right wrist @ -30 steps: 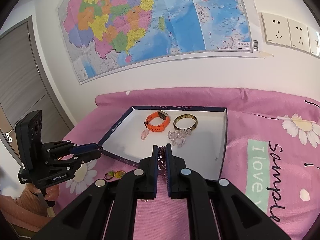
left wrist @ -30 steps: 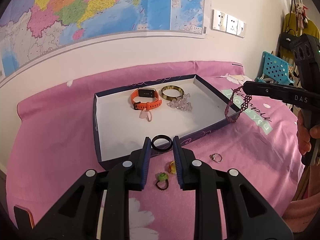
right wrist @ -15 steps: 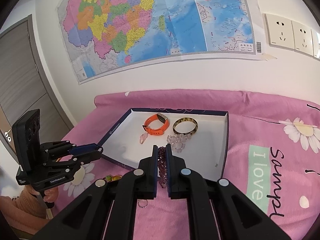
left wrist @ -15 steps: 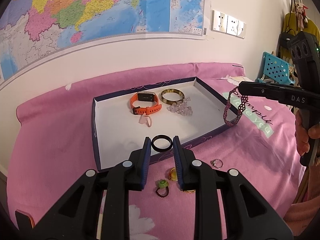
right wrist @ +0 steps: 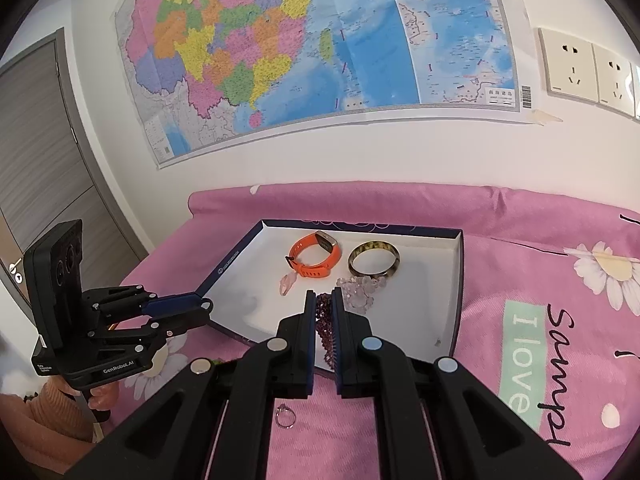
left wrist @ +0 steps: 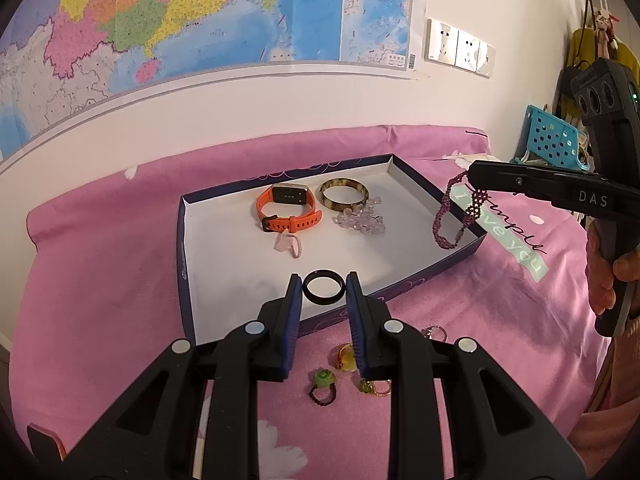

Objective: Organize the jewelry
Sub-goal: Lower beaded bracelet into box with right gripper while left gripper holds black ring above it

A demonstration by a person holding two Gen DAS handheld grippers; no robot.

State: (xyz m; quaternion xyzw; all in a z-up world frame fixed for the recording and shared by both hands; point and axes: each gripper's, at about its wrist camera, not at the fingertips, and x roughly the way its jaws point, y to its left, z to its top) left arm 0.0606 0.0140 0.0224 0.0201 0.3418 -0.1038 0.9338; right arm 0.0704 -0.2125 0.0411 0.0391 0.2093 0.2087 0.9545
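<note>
While we look along the left gripper (left wrist: 323, 286), its blue pads pinch a black ring (left wrist: 323, 287) between their tips, held above the near wall of the box (left wrist: 185, 240). Inside the box, on its white floor, lie an orange watch (left wrist: 289, 208), a mottled bangle (left wrist: 343, 194) just right of it, a clear bead bracelet (left wrist: 362, 218) touching the bangle's near side, and a small pink charm (left wrist: 287, 245) just in front of the watch. On the pink sheet (left wrist: 100, 280) in front of the box, under our fingers, sit a green ring (left wrist: 322, 386), a yellow ring (left wrist: 346, 358), a small gold ring (left wrist: 376, 387) and a silver ring (left wrist: 436, 332). To the right, the right gripper (left wrist: 478, 178) reaches over the box's right wall with a purple bead bracelet (left wrist: 460, 216) hanging from its tip down into the box. A hand (left wrist: 604, 276) grips its handle.

From the right wrist, we see the right gripper (right wrist: 324, 300) clamped tight on the bracelet (right wrist: 326, 328), which hangs between the pads over the near part of the box (right wrist: 458, 280). Beyond it lie the watch (right wrist: 316, 254), bangle (right wrist: 374, 258), clear beads (right wrist: 358, 290) and charm (right wrist: 287, 283). The silver ring (right wrist: 286, 414) lies on the sheet (right wrist: 520, 240) below our fingers. At left, the left gripper (right wrist: 204, 306) points at the box's left corner; from this side we cannot tell what it holds.
</note>
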